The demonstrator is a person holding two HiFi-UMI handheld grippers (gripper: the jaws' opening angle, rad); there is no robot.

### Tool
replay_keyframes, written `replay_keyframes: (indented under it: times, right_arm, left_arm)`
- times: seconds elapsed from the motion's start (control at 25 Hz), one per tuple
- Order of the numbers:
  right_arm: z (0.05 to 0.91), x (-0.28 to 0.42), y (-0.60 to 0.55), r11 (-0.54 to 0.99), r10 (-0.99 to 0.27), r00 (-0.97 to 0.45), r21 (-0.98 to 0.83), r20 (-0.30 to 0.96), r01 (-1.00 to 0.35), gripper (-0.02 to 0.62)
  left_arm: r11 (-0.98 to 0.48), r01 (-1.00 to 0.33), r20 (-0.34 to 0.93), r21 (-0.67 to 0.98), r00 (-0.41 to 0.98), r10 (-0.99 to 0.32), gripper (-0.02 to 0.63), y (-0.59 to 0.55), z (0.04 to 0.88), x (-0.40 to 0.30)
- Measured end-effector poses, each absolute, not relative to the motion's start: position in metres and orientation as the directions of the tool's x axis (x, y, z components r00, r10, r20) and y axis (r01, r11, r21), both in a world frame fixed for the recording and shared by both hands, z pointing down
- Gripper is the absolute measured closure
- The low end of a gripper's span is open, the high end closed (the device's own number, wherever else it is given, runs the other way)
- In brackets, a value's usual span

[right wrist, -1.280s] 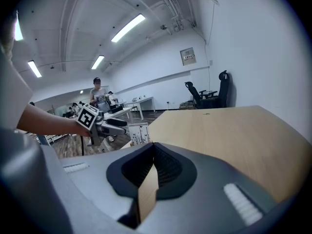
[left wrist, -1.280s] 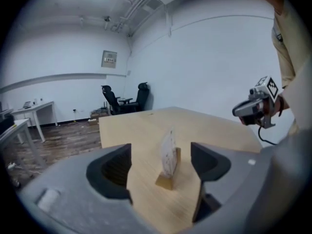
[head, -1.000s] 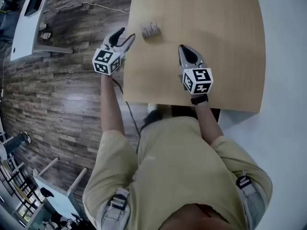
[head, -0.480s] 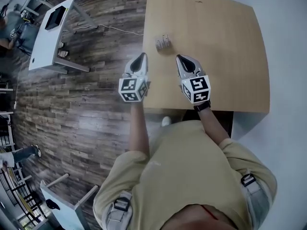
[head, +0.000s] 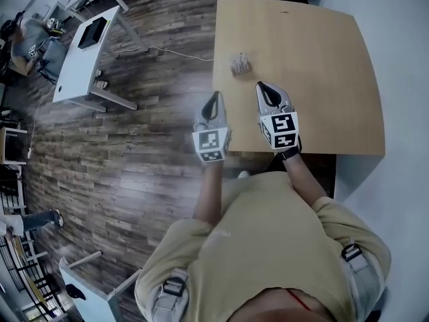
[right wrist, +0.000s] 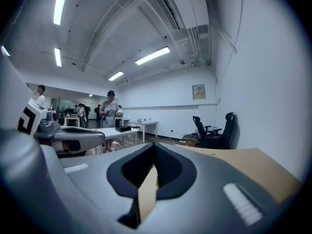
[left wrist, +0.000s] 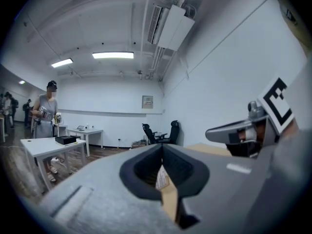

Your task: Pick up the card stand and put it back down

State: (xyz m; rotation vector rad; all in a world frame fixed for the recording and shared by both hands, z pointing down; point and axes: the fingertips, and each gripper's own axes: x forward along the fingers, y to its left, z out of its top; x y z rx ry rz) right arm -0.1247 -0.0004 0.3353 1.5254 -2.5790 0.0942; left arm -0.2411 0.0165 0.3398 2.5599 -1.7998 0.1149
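The card stand (head: 240, 64), small and pale, rests on the wooden table (head: 322, 52) near its left edge. Neither gripper touches it. My left gripper (head: 214, 97) is shut and empty, hovering at the table's left edge, short of the stand and a little to its left. In the left gripper view the jaw tips (left wrist: 162, 146) meet, and a pale bit of the stand (left wrist: 161, 178) shows through the gap behind them. My right gripper (head: 263, 86) is over the table, short of the stand and to its right. Its tips (right wrist: 153, 145) also meet with nothing between them.
Wood-plank floor (head: 134, 153) lies left of the table, with a white desk (head: 90, 52) and a cable (head: 174, 51) on it. People stand by desks (right wrist: 109, 112) across the room. Black office chairs (left wrist: 161, 132) sit by the far wall. A white wall borders the table's right side.
The left gripper's jaws went from open to shut. It swung right from over the floor to the table's left edge, alongside the right gripper. The stand has stayed in place.
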Motion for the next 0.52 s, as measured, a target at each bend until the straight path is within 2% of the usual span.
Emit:
replay_keyframes:
  times: [0.36, 0.52]
  right_arm:
    - [0.346, -0.159, 0.029, 0.55, -0.82, -0.542, -0.008, 0.183, -0.835, 0.589]
    - [0.382, -0.126, 0.047, 0.534, -0.811, -0.51, 0.004, 0.287, -0.846, 0.589]
  left_arm:
    - [-0.325, -0.946, 0.079, -0.008, 0.323, -0.943, 0.606, 0.04, 0.347, -0.265]
    - [-0.394, -0.918, 0.161, 0.051, 0.397, -0.903, 0.606, 0.052, 0.388, -0.223]
